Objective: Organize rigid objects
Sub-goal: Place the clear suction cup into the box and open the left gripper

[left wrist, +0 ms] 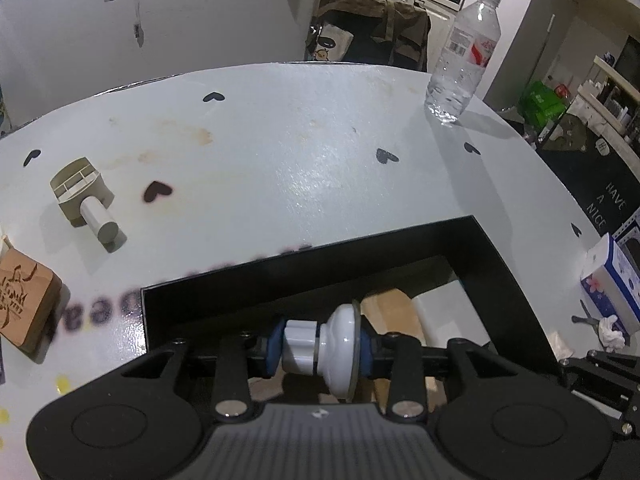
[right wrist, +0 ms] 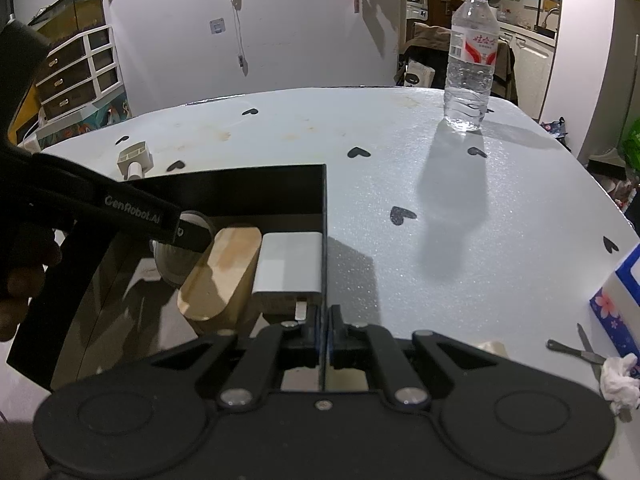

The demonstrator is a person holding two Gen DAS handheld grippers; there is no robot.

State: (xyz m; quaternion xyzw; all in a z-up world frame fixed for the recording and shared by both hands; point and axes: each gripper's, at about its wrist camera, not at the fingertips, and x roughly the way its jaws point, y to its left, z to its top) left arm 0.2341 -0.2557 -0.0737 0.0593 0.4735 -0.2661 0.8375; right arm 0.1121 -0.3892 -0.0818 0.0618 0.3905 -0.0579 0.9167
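My left gripper (left wrist: 320, 350) is shut on a white ceramic knob (left wrist: 334, 350) and holds it over the open black box (left wrist: 492, 256). In the right wrist view the left gripper (right wrist: 176, 228) reaches into the box from the left with the knob (right wrist: 176, 258) in it. My right gripper (right wrist: 325, 330) is shut on the box's right wall (right wrist: 323, 208). Inside the box lie a rounded wooden block (right wrist: 222, 276) and a white charger (right wrist: 288, 268). A beige vacuum nozzle (left wrist: 86, 200) lies on the table at the left, outside the box.
A water bottle (right wrist: 472, 64) stands at the table's far right. A wooden stamp block (left wrist: 24, 304) lies at the left edge. A blue and white tissue box (left wrist: 612, 280), a metal tool (right wrist: 576, 350) and a crumpled tissue (right wrist: 620, 382) lie at the right edge.
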